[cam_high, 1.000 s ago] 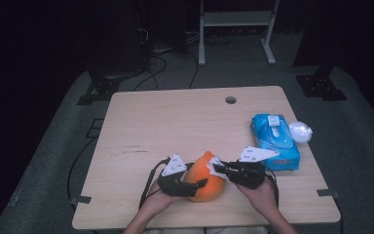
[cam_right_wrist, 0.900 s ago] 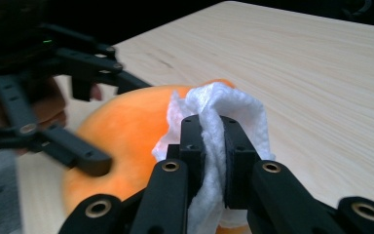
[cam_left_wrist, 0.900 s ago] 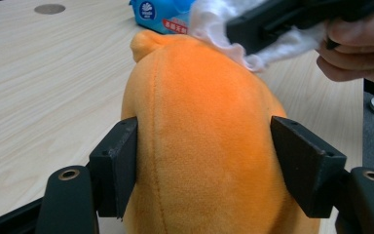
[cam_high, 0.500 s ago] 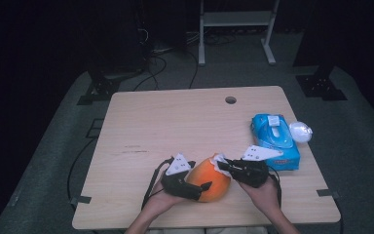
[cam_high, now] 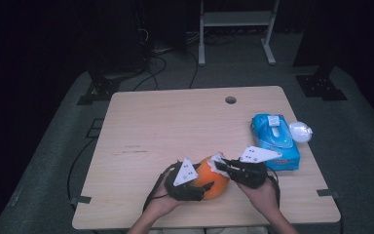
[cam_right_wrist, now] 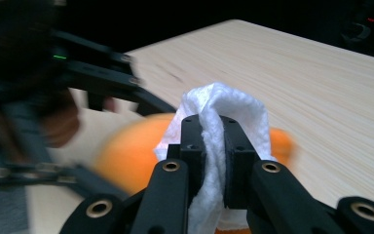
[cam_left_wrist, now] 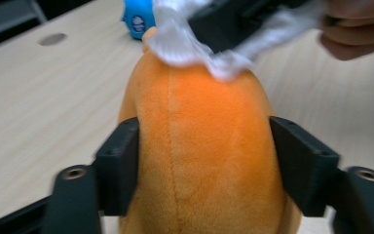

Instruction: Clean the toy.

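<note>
Left gripper (cam_left_wrist: 202, 161) clamps orange plush toy (cam_left_wrist: 199, 146), jaws just closing w/ toy between; right gripper (cam_right_wrist: 213, 146) pinches white wipe (cam_right_wrist: 224, 109) vs toy.

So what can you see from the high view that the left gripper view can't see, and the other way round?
The high view alone takes in the whole table with its round hole, the white ball beside the blue wipes pack, and both of the person's hands.

The left gripper view alone gives a close look at the left gripper, its fingers pressing each side of the orange plush toy.

Both show the toy, the white wipe on it, and the blue pack.
</note>
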Motion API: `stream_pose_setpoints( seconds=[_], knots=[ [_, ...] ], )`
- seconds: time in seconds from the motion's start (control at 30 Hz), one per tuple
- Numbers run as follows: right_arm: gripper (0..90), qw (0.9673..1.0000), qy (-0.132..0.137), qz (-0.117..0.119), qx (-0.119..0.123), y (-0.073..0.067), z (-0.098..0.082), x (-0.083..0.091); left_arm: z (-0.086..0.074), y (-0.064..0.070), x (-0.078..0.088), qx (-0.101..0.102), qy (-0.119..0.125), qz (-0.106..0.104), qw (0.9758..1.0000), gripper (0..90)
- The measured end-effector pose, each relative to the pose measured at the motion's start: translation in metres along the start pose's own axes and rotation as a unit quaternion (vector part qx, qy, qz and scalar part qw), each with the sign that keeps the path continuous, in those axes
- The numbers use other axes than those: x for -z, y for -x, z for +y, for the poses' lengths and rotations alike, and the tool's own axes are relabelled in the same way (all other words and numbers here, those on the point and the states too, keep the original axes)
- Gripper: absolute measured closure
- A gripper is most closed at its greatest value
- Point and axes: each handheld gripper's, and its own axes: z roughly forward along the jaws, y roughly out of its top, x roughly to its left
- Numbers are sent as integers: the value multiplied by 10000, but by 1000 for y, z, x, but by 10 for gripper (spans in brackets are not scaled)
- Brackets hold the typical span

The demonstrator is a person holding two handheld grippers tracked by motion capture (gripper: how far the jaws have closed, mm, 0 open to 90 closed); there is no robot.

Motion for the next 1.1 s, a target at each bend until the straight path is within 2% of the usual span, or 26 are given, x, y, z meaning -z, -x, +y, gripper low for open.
stream_pose_setpoints(
  seconds=[0.07, 0.1, 0.13, 0.17, 0.23, 0.3, 0.33, 0.37, 0.4, 0.43, 0.47, 0.53, 0.57, 0.63, 0.67, 0.7, 0.77, 0.8, 0.83, 0.87, 0.9, 0.97, 1.03, 1.1],
  knots=[
    [811, 9999, -48, -145, -59, 4, -4, 2, -3, -10, -1, 510, -53, -117, 9986, 145],
    [811, 9998, -51, -186, -39, 5, -5, 2, -5, -13, -3, 647, -91, -146, 9978, 114],
    [811, 9998, -46, -158, -73, 4, -5, 1, -7, -14, -3, 693, -73, -181, 9974, 120],
    [810, 9999, -45, -146, -72, 2, -4, 1, -8, -14, -2, 647, -47, -160, 9978, 175],
    [810, 10000, 3, -81, 35, -5, 0, 0, -5, -10, 1, 422, 25, 10, 9991, 275],
    [809, 9997, 88, 194, 113, -18, 5, -3, 1, -4, 3, 105, 56, 176, 9998, 341],
    [809, 9993, 78, 211, 307, -25, 7, -5, 3, 0, 3, -105, 7, 232, 9997, 348],
    [809, 9987, 39, 181, 475, -30, 8, -7, 3, 1, 3, -205, -13, 247, 9995, 348],
    [810, 9985, 26, 156, 519, -31, 8, -8, 2, 1, 3, -191, 1, 213, 9996, 346],
    [811, 9988, 30, 182, 446, -28, 7, -8, 0, -1, 3, -133, 47, 152, 9998, 334],
    [811, 9993, 24, 170, 341, -23, 6, -7, -1, -3, 3, -22, 95, 123, 9999, 308],
    [811, 9997, -13, 36, 258, -15, 2, -6, -3, -8, 3, 367, 171, 105, 9991, 202],
    [811, 9997, -14, -55, 240, -12, 1, -5, -3, -11, 3, 495, 129, 113, 9986, 155],
    [811, 9998, 20, -116, 184, -7, 1, -3, -6, -14, 1, 626, 106, -5, 9980, 151],
    [810, 9998, 13, -111, 166, -8, 2, -2, -7, -13, 0, 628, 105, -21, 9980, 212],
    [810, 9997, 31, -135, 224, -11, 3, -2, -7, -11, -1, 538, 120, 48, 9985, 262],
    [809, 9989, 90, -108, 455, -22, 4, -5, -3, -4, 2, 175, 113, 196, 9996, 359],
    [809, 9984, 109, -41, 556, -28, 5, -6, 0, -1, 3, -19, 101, 271, 9996, 386],
    [809, 9976, 83, -77, 688, -33, 7, -7, 3, 2, 5, -178, 94, 317, 9993, 398],
    [809, 9966, 66, -148, 809, -36, 9, -7, 4, 4, 6, -267, 115, 349, 9990, 405],
    [810, 9965, 81, -170, 809, -33, 10, -5, 5, 3, 8, -313, 161, 349, 9988, 411],
    [810, 9981, 120, -200, 565, -22, 9, -1, 6, 1, 11, -279, 217, 294, 9989, 414],
    [810, 9989, 58, -231, 397, -12, 4, -1, 4, -1, 9, -142, 260, 186, 9994, 388],
    [810, 9991, -20, -241, 351, -8, 0, -2, 1, -5, 6, 144, 202, 117, 9996, 274]
  ],
)
